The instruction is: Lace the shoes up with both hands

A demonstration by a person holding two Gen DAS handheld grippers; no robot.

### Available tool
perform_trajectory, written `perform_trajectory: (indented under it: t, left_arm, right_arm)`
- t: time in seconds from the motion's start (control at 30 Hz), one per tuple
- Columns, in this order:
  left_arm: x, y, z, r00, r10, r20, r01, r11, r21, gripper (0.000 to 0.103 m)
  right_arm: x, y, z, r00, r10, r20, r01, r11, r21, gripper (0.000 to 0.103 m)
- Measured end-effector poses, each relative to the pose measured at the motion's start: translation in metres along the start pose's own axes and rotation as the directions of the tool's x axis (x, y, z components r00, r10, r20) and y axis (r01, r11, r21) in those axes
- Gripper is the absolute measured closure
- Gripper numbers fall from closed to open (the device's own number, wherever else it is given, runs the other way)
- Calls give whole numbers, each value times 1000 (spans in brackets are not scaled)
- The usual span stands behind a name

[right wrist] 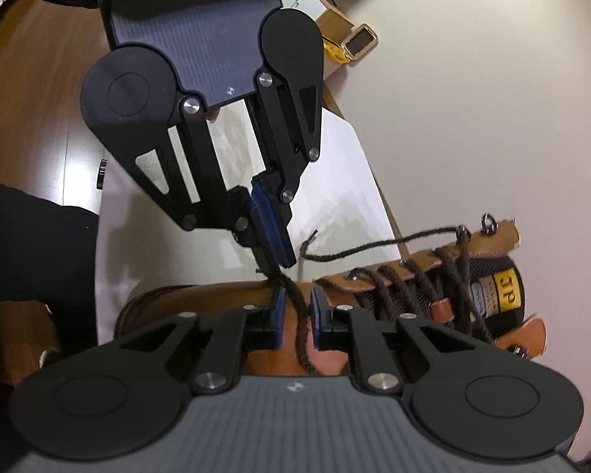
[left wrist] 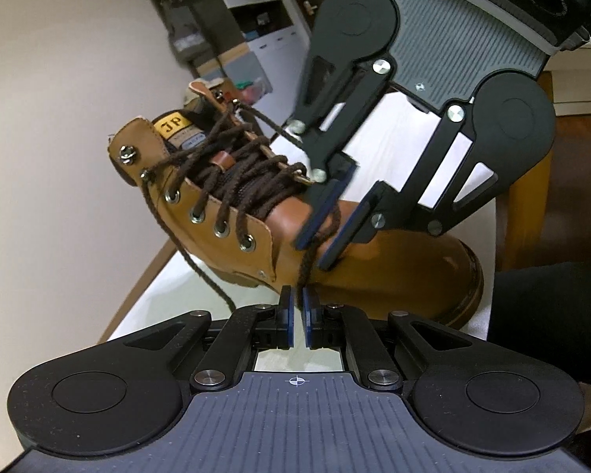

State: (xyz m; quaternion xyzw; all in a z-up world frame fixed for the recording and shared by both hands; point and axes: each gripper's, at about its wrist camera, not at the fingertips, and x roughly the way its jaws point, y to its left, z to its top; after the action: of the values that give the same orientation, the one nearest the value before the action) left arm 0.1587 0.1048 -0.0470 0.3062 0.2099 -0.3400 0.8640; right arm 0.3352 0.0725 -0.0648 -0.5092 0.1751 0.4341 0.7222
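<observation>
In the left wrist view, a loose strand of the dark brown lace hangs from an upper eyelet on the left side of the boot and trails down onto the white surface. The tan leather boot lies tilted on that surface, its collar towards the upper left and its toe towards the lower right. 4 metal eyelets show along its near flap, already crossed by the lace.

At the bottom centre, the left gripper sits just beside the boot's side. Its 2 blue pads are drawn close together and pinch the working strand of the lace, which comes straight down into them.

Further right and above, the right gripper reaches in over the boot's vamp. The same strand passes between its 2 pads, but a narrow gap shows on either side, so the pads stand slightly apart and are not pressing on it.

At the far right edge, a dark sleeve is visible beside the boot's toe.
</observation>
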Motion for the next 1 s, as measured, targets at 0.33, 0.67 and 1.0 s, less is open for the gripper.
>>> perform_trajectory:
  t: [0.33,0.67,1.0]
  left_arm:
    - [-12,44,0,993,112,23,-106,976,-191,94]
    - [-19,99,19,973,206,103,-164,934,-318,94]
    - [-17,107,36,970,167,176,-114,954,-278,94]
  right_arm:
    - [-38,-12,1,989,-143,46,128,961,244,100]
    - [-76,-37,37,895,-441,-69,433,818,379,100]
    - [-75,-48,52,869,-485,-102,481,775,411,100]
